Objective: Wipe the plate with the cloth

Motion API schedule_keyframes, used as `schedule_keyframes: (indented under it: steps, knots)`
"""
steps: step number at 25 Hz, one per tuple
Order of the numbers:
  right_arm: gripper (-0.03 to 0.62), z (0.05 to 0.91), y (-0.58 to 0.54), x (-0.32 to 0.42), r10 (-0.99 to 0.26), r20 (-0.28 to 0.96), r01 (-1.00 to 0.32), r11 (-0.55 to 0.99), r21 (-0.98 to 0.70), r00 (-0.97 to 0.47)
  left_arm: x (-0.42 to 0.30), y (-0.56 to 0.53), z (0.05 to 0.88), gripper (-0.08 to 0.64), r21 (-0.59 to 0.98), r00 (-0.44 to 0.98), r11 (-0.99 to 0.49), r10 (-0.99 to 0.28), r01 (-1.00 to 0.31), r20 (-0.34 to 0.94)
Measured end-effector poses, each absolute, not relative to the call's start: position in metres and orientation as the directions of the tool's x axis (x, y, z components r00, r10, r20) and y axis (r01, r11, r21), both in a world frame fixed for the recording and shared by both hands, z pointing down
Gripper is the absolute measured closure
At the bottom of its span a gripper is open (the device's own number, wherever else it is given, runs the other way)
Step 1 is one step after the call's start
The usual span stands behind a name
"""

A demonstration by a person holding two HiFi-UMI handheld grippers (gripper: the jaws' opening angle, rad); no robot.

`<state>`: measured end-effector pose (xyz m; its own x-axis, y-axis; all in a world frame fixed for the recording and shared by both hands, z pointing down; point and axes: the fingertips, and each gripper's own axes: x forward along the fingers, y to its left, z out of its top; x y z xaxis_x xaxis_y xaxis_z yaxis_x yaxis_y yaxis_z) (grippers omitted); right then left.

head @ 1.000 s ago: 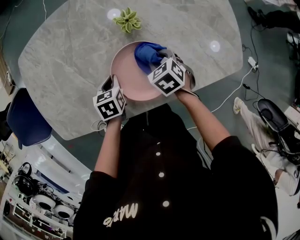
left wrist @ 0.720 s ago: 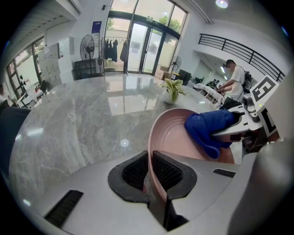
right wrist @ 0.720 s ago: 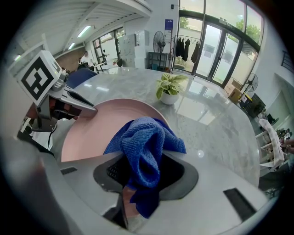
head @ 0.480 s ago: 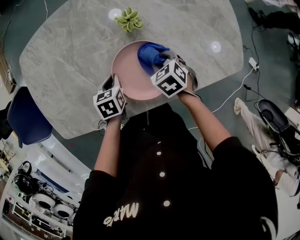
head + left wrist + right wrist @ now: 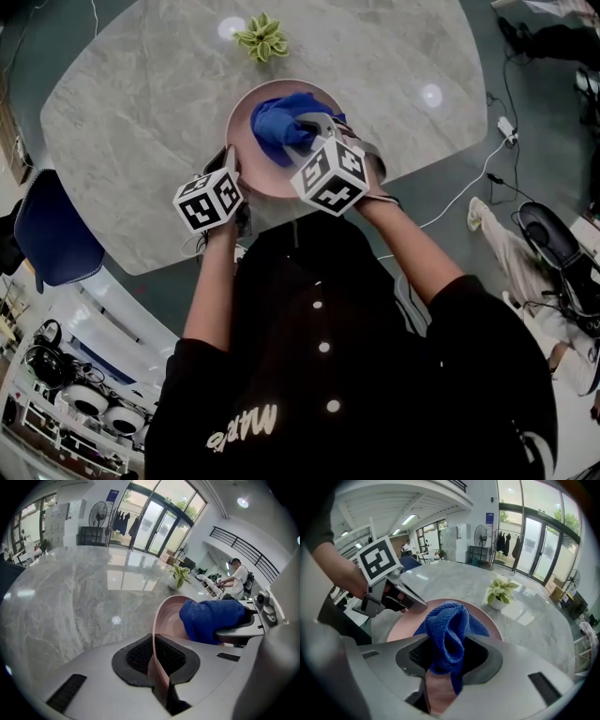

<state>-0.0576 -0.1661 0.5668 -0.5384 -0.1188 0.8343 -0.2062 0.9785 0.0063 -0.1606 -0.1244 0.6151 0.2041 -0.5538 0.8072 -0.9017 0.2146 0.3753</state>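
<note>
A pink plate (image 5: 242, 141) is over the near part of the marble table (image 5: 141, 103). My left gripper (image 5: 230, 167) is shut on its near-left rim; in the left gripper view the rim (image 5: 154, 660) runs edge-on between the dark pads, and the plate (image 5: 166, 618) stands tilted. A bunched blue cloth (image 5: 278, 127) is pinched in my right gripper (image 5: 305, 129), which is shut on it and presses it onto the plate's face. In the right gripper view the cloth (image 5: 447, 632) fills the jaws over the plate (image 5: 405, 625), with the left gripper (image 5: 393, 597) beyond it.
A small green potted plant (image 5: 262, 39) stands on the table just past the plate. A blue chair (image 5: 52, 234) sits at the table's left edge. A white cable (image 5: 469, 178) and bags lie on the floor to the right.
My right gripper has dragged the cloth from the plate's upper right toward its middle and left. The left gripper has rolled slightly, still on the rim.
</note>
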Motion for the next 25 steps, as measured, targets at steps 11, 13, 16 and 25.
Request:
schedule_keyframes:
  steps: [11,13,16,25]
  knots:
    - [0.439,0.586,-0.129,-0.095,-0.021,0.843,0.012,0.999,0.033,-0.538,-0.16,-0.125,0.617,0.529,0.445,0.269,0.204,-0.56,-0.872,0.784]
    - [0.44,0.589,-0.128,-0.099,-0.009,0.844,0.037,0.999,0.034,-0.536,-0.16,-0.125,0.617,0.529,0.453,0.276,0.204,-0.56,-0.868,0.781]
    - [0.44,0.594,-0.126,-0.104,0.004,0.852,0.077,0.996,0.043,-0.524,-0.16,-0.125,0.617,0.529,0.461,0.283,0.204,-0.562,-0.864,0.777]
    - [0.44,0.603,-0.125,-0.112,0.025,0.861,0.129,0.99,0.048,-0.509,-0.16,-0.127,0.615,0.529,0.47,0.291,0.201,-0.563,-0.859,0.773]
